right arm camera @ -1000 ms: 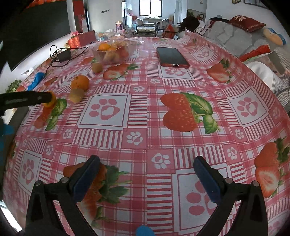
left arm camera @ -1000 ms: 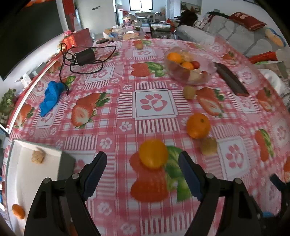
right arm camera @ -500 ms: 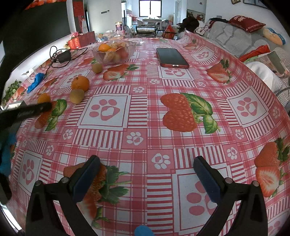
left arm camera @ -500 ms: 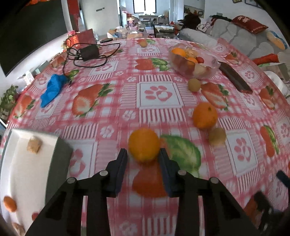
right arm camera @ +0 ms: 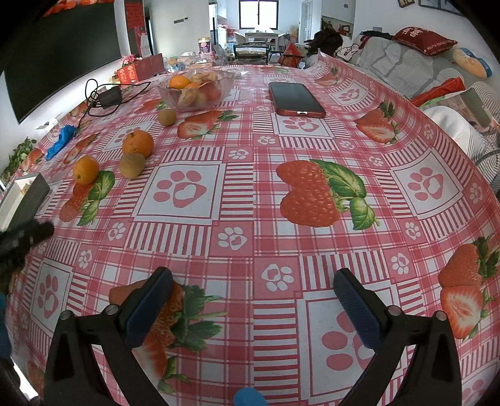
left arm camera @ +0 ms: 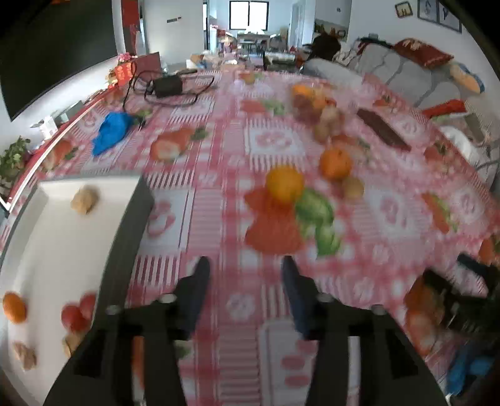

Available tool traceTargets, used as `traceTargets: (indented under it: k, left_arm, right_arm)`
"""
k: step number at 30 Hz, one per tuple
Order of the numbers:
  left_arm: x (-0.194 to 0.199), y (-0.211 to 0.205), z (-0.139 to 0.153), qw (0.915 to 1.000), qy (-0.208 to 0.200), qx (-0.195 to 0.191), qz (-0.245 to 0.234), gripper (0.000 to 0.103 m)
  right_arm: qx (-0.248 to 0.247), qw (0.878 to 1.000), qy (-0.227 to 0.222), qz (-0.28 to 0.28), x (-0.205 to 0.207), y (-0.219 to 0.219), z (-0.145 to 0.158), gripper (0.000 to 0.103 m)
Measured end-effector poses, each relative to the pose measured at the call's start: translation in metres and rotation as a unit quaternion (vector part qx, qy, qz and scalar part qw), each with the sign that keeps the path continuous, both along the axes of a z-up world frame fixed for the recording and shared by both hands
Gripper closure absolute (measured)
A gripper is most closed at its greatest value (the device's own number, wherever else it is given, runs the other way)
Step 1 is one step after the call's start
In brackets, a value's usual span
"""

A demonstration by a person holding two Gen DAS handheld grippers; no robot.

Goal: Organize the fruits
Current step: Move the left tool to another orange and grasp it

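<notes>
Round orange citrus fruit sits beyond my empty, half-open left gripper, missing the grasp; my right gripper gapes wide.

Your left wrist view is smeared with motion blur across the worktop; your right wrist view is sharp. Daylight comes from the far window. Fisheye bending and dark corners frame both.
</notes>
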State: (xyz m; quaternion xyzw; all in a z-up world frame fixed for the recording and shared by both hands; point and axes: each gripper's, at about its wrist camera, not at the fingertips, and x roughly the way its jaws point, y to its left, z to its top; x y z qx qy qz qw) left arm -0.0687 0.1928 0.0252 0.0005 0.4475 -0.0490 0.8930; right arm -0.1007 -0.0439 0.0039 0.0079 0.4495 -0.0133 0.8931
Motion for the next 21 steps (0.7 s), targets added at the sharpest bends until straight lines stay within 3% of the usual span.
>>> traceTargets:
  k: [2,6,9,11,12,14,17,21]
  left_arm:
    - [0.013,-0.005,0.01,0.9998,-0.02,0.004,0.002,0.03]
    - [0.042,-0.02,0.014,0.9998,-0.018,0.0,-0.009,0.03]
    - [0.06,-0.031,0.004,0.9998,-0.006,0.02,-0.006,0.03]
    - [0.072,-0.033,-0.008,0.9997,0.016,0.017,0.0,0.035]
    - [0.074,-0.032,-0.013,0.9996,0.024,0.013,0.004,0.049]
    - [0.076,-0.029,-0.014,0.9997,0.018,0.011,0.013,0.062]
    - [0.071,-0.027,-0.013,0.9998,0.019,0.0,0.004,0.065]
    - [0.041,-0.022,-0.014,0.9999,0.002,0.013,-0.004,0.065]
  right_arm:
    - [0.0,1.0,0.0,0.0,0.0,0.0,0.0,0.0]
    - [0.0,1.0,0.0,0.0,0.0,0.0,0.0,0.0]
    - [0.0,1.0,0.0,0.0,0.0,0.0,0.0,0.0]
    - [0.0,1.0,0.0,0.0,0.0,0.0,0.0,0.0]
    - [0.0,1.0,0.0,0.0,0.0,0.0,0.0,0.0]
    - [0.0,1.0,0.0,0.0,0.0,0.0,0.0,0.0]
    - [0.0,1.0,0.0,0.0,0.0,0.0,0.0,0.0]
    - [0.0,1.0,0.0,0.0,0.0,0.0,0.0,0.0]
